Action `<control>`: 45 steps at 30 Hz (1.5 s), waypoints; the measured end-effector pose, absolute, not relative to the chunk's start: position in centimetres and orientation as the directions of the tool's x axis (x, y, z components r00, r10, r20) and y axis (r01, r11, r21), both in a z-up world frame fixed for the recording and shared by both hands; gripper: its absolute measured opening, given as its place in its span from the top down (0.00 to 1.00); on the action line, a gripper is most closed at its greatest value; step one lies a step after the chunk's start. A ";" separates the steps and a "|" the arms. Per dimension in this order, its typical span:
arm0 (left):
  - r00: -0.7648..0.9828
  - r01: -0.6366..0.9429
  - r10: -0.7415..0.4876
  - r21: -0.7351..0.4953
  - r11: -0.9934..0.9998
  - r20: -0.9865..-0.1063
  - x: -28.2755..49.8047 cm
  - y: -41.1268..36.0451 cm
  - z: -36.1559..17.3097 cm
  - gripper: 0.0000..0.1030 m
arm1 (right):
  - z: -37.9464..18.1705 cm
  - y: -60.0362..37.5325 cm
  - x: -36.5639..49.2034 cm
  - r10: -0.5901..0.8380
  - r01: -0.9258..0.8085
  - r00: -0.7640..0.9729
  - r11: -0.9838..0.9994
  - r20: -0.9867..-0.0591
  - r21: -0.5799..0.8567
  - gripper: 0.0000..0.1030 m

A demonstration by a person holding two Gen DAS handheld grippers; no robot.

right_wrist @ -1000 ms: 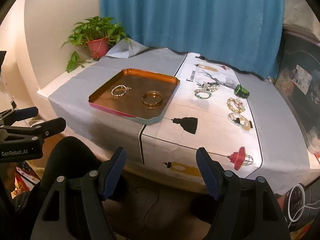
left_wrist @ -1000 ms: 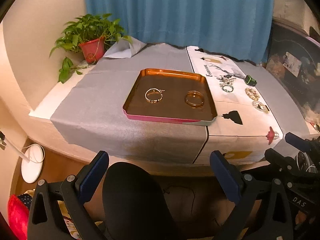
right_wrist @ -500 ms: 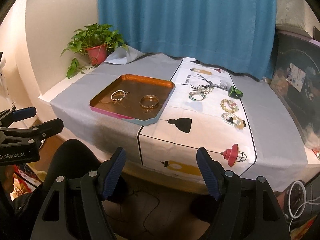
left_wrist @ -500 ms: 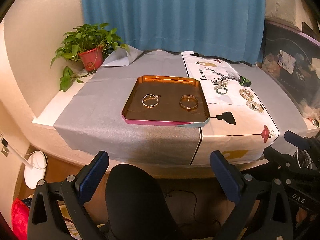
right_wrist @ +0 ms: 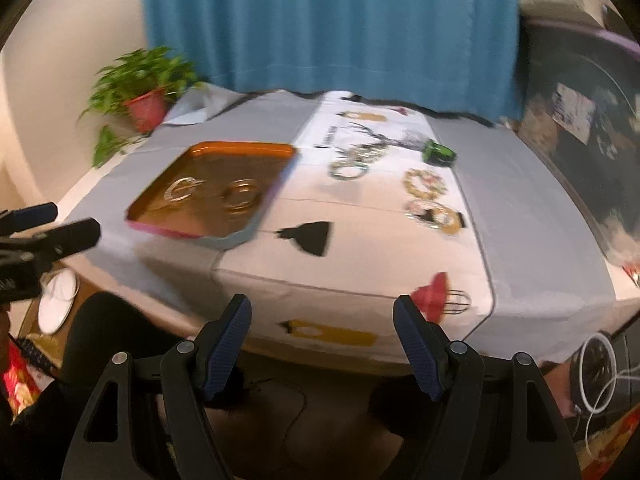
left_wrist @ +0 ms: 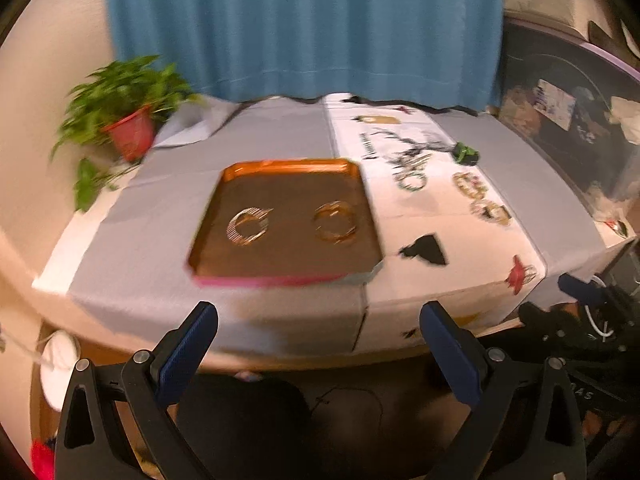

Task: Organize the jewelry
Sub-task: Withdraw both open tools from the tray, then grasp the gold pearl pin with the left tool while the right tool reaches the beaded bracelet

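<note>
An orange tray [left_wrist: 236, 176] [right_wrist: 280, 150] lies on the grey cloth and holds a silver bracelet [left_wrist: 247, 226] [right_wrist: 183, 190] and a gold bangle [left_wrist: 335, 222] [right_wrist: 240, 196]. On the white runner to its right lie a green bead bracelet [left_wrist: 410, 178] [right_wrist: 348, 168], two beaded bracelets [left_wrist: 469, 184] [right_wrist: 426, 184] and a small green object [left_wrist: 466, 154] [right_wrist: 439, 153]. My left gripper [left_wrist: 318, 332] hangs open before the table's front edge, below the tray. My right gripper [right_wrist: 322, 330] is open too, below the runner's front end. Both are empty. Both views are blurred.
A potted plant [left_wrist: 128, 120] [right_wrist: 146, 92] stands at the table's back left corner before a blue curtain [left_wrist: 304, 28]. Dark clutter fills the right side [left_wrist: 568, 120]. A white round object [right_wrist: 58, 300] lies on the floor at the left.
Both grippers have moved closer to the table, so the tray and the jewelry look larger. Both stay open and empty.
</note>
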State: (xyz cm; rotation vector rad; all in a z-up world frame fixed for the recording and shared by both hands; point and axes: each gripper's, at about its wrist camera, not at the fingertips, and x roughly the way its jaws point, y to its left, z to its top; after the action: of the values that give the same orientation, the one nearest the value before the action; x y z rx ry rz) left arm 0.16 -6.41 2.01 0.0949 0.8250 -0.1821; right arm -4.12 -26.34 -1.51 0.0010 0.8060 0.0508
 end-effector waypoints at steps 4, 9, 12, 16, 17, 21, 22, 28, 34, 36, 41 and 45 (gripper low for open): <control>0.647 0.269 -0.178 0.003 0.963 -0.742 4.9 -9.7 2.8 0.03 | -2.3 -30.3 -1.6 0.005 0.027 0.681 0.999 -0.732 0.032 0.28; 0.631 0.351 -0.232 0.006 0.936 -0.740 11.1 -14.2 3.0 0.03 | -3.4 -35.4 3.2 -0.052 0.110 0.669 0.993 -0.742 0.030 0.28; 0.613 0.405 -0.243 0.034 0.914 -0.752 14.9 -17.4 2.4 0.03 | -4.3 -38.1 6.6 -0.058 0.141 0.661 0.989 -0.748 0.047 0.28; 0.576 0.506 -0.275 0.071 0.859 -0.770 20.0 -21.6 0.9 0.03 | -5.6 -40.7 11.1 -0.017 0.142 0.652 0.985 -0.758 0.101 0.28; 0.563 0.528 -0.278 0.079 0.846 -0.778 21.1 -22.6 0.4 0.03 | -6.0 -41.3 12.3 -0.006 0.140 0.649 0.984 -0.761 0.112 0.28; 0.519 0.573 -0.284 0.081 0.815 -0.806 24.9 -25.3 -1.6 0.03 | -7.4 -43.1 16.7 0.025 0.138 0.628 0.980 -0.778 0.142 0.28; 0.502 0.581 -0.286 0.074 0.810 -0.816 26.0 -26.0 -2.3 0.04 | -7.8 -43.2 17.6 0.030 0.133 0.621 0.981 -0.784 0.143 0.28; 0.445 0.595 -0.279 0.048 0.802 -0.851 30.0 -27.9 -4.8 0.15 | -9.2 -43.2 21.8 0.042 0.097 0.604 0.987 -0.796 0.125 0.28; 0.382 0.636 -0.266 0.043 0.770 -0.885 31.8 -29.7 -7.1 0.29 | -10.1 -41.9 23.3 0.037 0.034 0.602 0.997 -0.798 0.072 0.28; 0.367 0.648 -0.266 0.039 0.761 -0.891 32.1 -30.0 -7.6 0.46 | -10.3 -41.6 23.2 0.016 0.024 0.611 0.999 -0.791 0.039 0.29; 0.315 0.660 -0.297 -0.017 0.751 -0.902 32.5 -29.9 -8.1 1.00 | -9.2 -42.4 22.3 0.040 0.030 0.647 0.996 -0.762 0.078 0.91; 0.352 0.648 -0.322 -0.019 0.761 -0.879 31.9 -28.8 -6.7 1.00 | -8.2 -43.1 22.0 0.035 0.040 0.665 0.996 -0.746 0.082 0.98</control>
State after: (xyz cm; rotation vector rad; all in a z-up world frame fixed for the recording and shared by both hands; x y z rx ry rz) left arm 31.88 -28.84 -6.67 0.3613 1.0337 -0.6453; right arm 21.97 -43.10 -8.24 0.0940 0.8441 -0.0032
